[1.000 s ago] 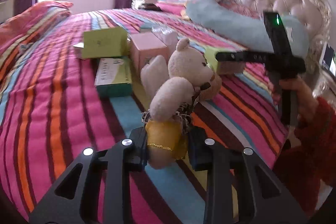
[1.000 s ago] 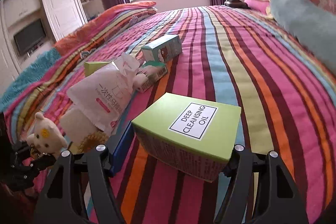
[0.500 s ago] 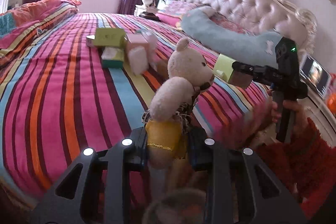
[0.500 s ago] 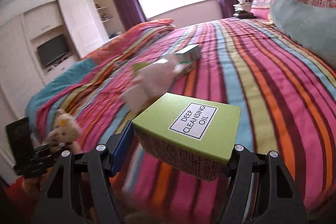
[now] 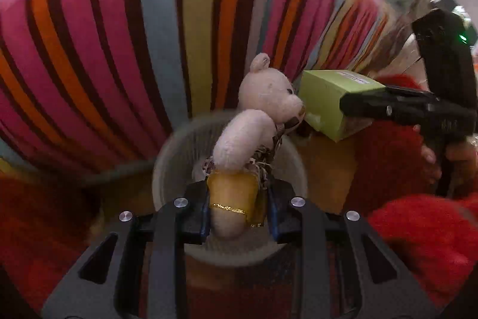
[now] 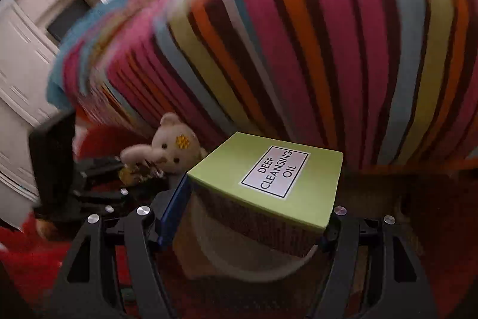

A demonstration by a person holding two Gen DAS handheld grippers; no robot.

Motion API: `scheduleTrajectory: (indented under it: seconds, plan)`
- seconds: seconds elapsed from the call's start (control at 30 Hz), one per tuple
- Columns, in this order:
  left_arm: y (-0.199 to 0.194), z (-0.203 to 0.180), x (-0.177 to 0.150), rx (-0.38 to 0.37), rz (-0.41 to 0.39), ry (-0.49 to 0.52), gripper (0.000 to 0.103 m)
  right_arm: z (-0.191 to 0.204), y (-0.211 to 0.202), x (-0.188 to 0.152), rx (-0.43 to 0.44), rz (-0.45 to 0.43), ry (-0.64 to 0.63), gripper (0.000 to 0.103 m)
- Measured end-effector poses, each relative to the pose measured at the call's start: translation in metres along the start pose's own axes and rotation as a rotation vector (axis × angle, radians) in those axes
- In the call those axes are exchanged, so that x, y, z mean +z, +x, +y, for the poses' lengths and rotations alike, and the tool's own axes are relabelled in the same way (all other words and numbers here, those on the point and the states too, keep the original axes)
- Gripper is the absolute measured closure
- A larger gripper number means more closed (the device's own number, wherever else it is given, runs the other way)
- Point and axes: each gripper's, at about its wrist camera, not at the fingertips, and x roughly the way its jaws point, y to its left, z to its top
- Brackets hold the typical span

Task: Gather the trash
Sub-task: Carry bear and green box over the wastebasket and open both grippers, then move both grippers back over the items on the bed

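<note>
The left gripper (image 5: 239,211) is pinching the teddy bear (image 5: 263,109) directly over the bin (image 5: 167,169). At three o'clock, the right gripper (image 6: 248,223) is clamping the green box (image 6: 269,184), seemingly above that blurred rim.

The cream teddy bear (image 5: 263,115) in its yellow skirt is upright, clamped at the legs, right above the round pale bin (image 5: 176,163). Just beside its snout is the lime-green box (image 6: 269,181) labelled DEEP CLEANSING OIL, tilted, gripped at both sides, also over the bin.
</note>
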Motion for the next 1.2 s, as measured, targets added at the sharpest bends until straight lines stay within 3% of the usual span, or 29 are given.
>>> scheduleTrajectory:
  seconds: [0.1,0.17,0.2,0.27,0.4,0.7,0.8,0.87,1.0,1.1,1.2]
  plan:
    - [0.024,0.004,-0.001,0.026,0.079,0.004,0.073,-0.002,0.031,-0.008,-0.017,0.071,-0.006,0.037]
    - [0.033,0.005,-0.001,0.03,0.108,-0.001,0.065,0.001,0.045,-0.013,-0.026,0.119,-0.03,0.033]
    - [0.037,0.006,-0.001,0.022,0.124,-0.006,0.05,0.003,0.051,-0.014,-0.033,0.145,-0.036,0.024]
    - [0.042,0.009,-0.004,0.029,0.157,-0.002,0.029,0.009,0.06,-0.016,-0.058,0.183,-0.059,0.019]
    - [0.047,0.008,-0.008,0.058,0.163,0.004,0.029,0.011,0.061,-0.015,-0.074,0.182,-0.07,0.019]
    - [0.029,0.019,-0.01,0.121,0.093,-0.054,0.029,0.006,0.048,-0.027,-0.135,0.134,-0.047,0.019]
    - [0.008,0.02,-0.004,0.163,0.023,-0.063,0.029,0.015,0.032,-0.022,-0.179,0.073,-0.096,0.019]
    - [-0.019,0.022,0.005,0.148,-0.036,-0.086,0.029,0.022,0.011,-0.013,-0.18,0.003,-0.123,0.019]
    - [-0.088,0.029,0.044,0.138,-0.23,-0.072,0.029,0.034,-0.04,0.025,-0.159,-0.205,-0.159,0.019]
    - [-0.126,0.041,0.095,0.244,-0.366,-0.009,0.029,0.042,-0.069,0.065,-0.18,-0.373,-0.23,0.019]
    - [-0.133,0.065,0.158,0.341,-0.445,0.015,0.029,0.044,-0.067,0.113,-0.281,-0.455,-0.31,0.019]
